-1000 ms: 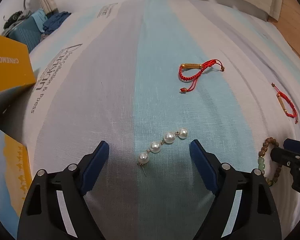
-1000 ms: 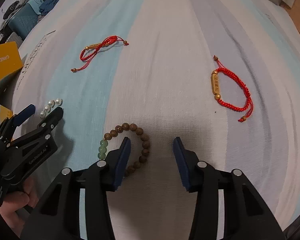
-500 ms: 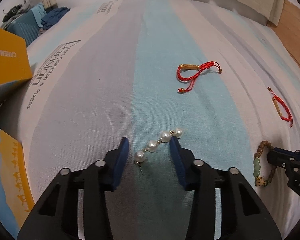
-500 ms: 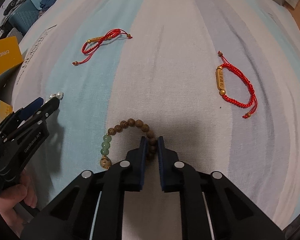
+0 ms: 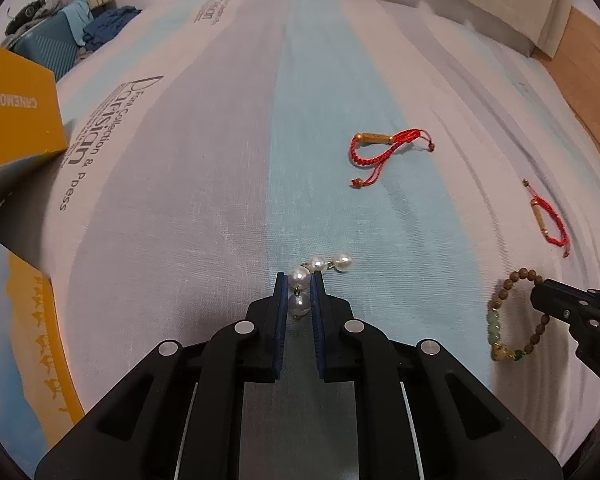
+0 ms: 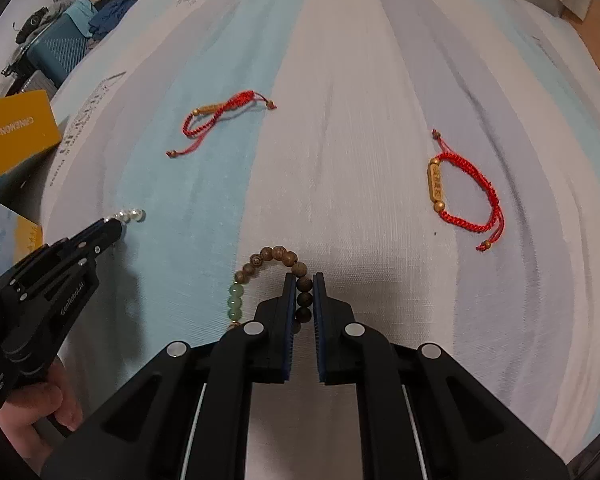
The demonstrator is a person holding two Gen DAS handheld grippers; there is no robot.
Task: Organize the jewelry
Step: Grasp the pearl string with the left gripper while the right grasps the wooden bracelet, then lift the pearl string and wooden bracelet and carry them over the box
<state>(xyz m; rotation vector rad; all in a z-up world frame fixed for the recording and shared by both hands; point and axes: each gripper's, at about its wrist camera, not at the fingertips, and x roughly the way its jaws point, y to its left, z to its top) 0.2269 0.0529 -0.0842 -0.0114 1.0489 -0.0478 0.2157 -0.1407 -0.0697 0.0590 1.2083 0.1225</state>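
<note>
pearl strand (image 5: 319, 276) runs forward-right out of the clamped left gripper (image 5: 299, 294); right gripper (image 6: 304, 294) pinches wooden bead bracelet (image 6: 276, 280).

The left hand-held gripper (image 5: 299, 294) closed from wide open onto the pearl strand (image 5: 315, 276), which bunched between its pads. The right hand-held gripper (image 6: 303, 296) closed onto the wooden bead bracelet (image 6: 278, 276), lifting it slightly.

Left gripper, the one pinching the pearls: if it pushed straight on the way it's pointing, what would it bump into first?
Most likely the striped bedsheet just beyond the pearl strand; the left gripper points steeply down at it. Depth is hard to judge.
</note>
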